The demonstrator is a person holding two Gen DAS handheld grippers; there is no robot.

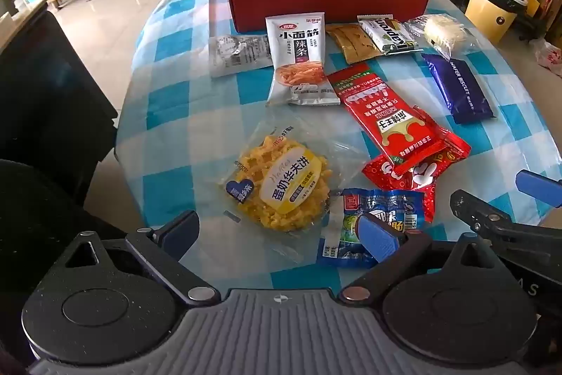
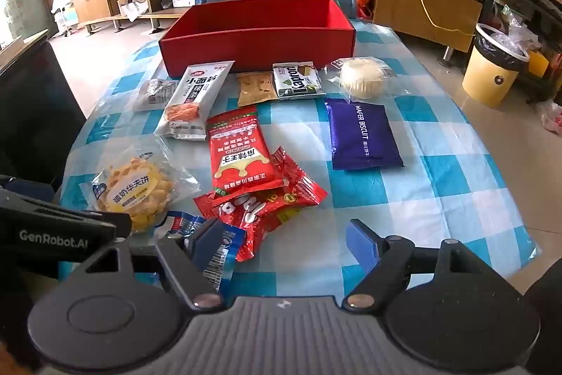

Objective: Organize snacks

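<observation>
Right under my cameras, both grippers are hanging tilted down over the near edge of the table (image 2: 439, 171), which is wearing a blue-and-white checked cloth. I am keeping the left gripper (image 1: 281, 231) with its jaws spread wide above the waffle pack (image 1: 281, 185), holding nothing, one blue pad hovering over the blue snack packet (image 1: 372, 224); whether it is touching I cannot tell. I am holding the right gripper (image 2: 288, 241) with its jaws standing about half apart and gripping nothing, its left finger over that same blue packet. Farthest from me, the red box (image 2: 260, 44) is sitting open near the far edge of the table. Just in front of it a row of snacks is lying: a grey-white sachet (image 2: 156, 94), the white spicy-strip bag (image 2: 195, 101), a tan packet (image 2: 254, 88), the green-and-white wafer pack (image 2: 298, 81) and a clear-wrapped pale pastry (image 2: 363, 78). Nearer, the dark blue wafer biscuit pack (image 2: 363, 136) is lying apart on the right. In the middle, the long red packet (image 2: 240, 150) is resting across a crumpled red candy wrapper (image 2: 267, 213), which is overlapping the blue packet beside the waffle pack.
</observation>
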